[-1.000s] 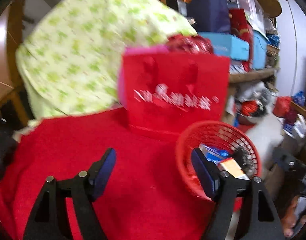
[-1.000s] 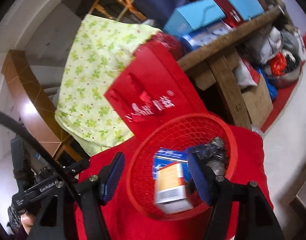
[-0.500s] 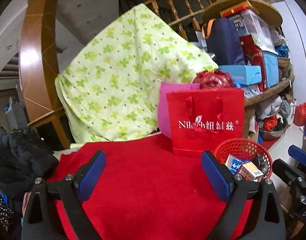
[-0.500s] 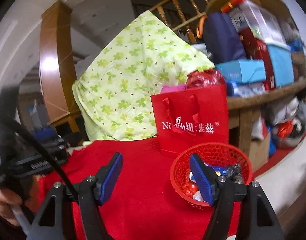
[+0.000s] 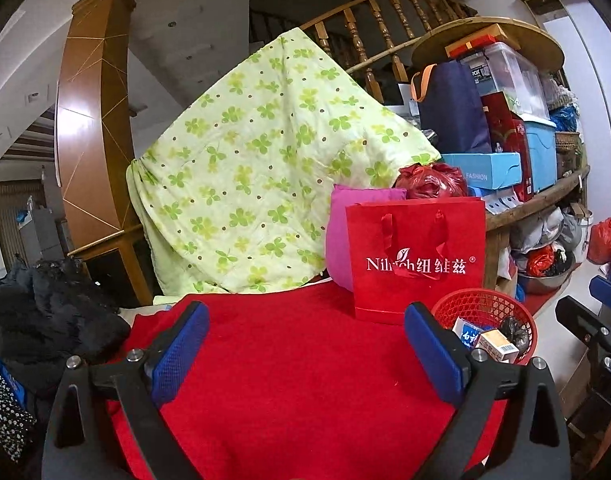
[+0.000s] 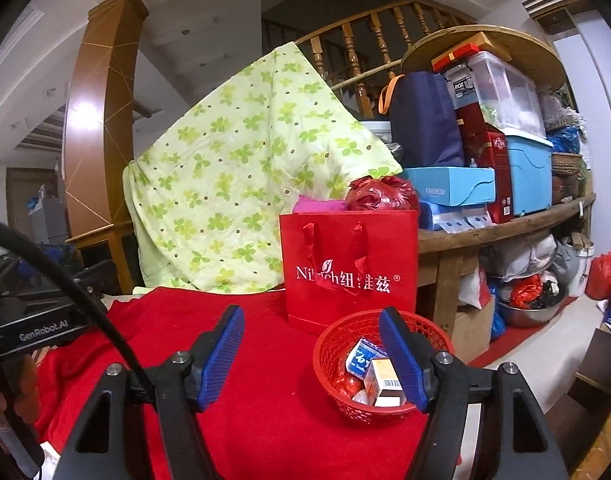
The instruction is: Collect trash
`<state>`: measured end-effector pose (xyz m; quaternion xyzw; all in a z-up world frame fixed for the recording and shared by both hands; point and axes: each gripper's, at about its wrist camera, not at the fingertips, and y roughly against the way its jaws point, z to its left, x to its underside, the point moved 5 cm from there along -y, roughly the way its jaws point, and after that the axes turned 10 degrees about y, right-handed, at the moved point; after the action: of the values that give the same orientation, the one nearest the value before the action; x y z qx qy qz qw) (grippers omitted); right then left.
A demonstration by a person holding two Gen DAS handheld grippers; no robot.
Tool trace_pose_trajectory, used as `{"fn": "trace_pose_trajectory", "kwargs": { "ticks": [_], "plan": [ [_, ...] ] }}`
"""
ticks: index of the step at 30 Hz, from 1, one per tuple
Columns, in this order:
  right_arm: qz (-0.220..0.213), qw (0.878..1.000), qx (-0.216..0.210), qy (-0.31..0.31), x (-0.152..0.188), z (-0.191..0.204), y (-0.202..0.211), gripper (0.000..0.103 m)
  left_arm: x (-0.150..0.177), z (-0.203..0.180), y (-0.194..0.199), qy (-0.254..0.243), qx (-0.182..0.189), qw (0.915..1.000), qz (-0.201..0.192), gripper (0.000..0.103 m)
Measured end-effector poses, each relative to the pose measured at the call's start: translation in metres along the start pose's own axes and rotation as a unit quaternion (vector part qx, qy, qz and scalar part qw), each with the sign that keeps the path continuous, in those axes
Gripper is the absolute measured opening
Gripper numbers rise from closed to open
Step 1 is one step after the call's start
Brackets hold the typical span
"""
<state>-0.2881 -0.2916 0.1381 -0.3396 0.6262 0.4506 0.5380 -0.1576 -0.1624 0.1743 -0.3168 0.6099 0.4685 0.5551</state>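
Both empty grippers backed off the round mesh basket (image 6: pixel 345 344).

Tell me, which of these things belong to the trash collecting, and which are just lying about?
Part of the job:
- red mesh basket
- small boxes inside it
- black crumpled wrapper inside it

Just lying about:
- red paper bag
- green clover quilt
- blue storage boxes
- red cloth

The left claw (image 5: pixel 305 350) gapes empty over the red tabletop (image 5: pixel 289 380); its jaws have just been opening. A red basket (image 5: pixel 485 312) with boxes sits just beyond its right finger, a red bag (image 5: pixel 417 264) ahead.
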Motion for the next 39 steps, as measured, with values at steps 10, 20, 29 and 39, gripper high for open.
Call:
{"fn": "trace_pose_trajectory", "kwargs": {
  "ticks": [10,20,29,39],
  "plan": [
    [-0.006,1.0,0.006,-0.004,-0.004,0.011,0.018,0.077,0.003,0.009,0.017,0.0,-0.009,1.0,-0.002,0.099],
    [0.0,1.0,0.01,-0.003,0.003,0.019,0.027,0.077,0.014,0.016,0.021,-0.003,-0.007,0.9998,0.017,0.1],
    [0.018,1.0,0.025,0.002,0.015,0.016,0.028,0.077,0.02,0.021,0.022,-0.004,-0.01,0.9997,0.024,0.1],
    [0.022,0.999,0.026,0.002,0.018,0.014,0.026,0.077,0.024,0.017,0.022,-0.012,-0.009,0.9994,0.032,0.1]
  ]
}}
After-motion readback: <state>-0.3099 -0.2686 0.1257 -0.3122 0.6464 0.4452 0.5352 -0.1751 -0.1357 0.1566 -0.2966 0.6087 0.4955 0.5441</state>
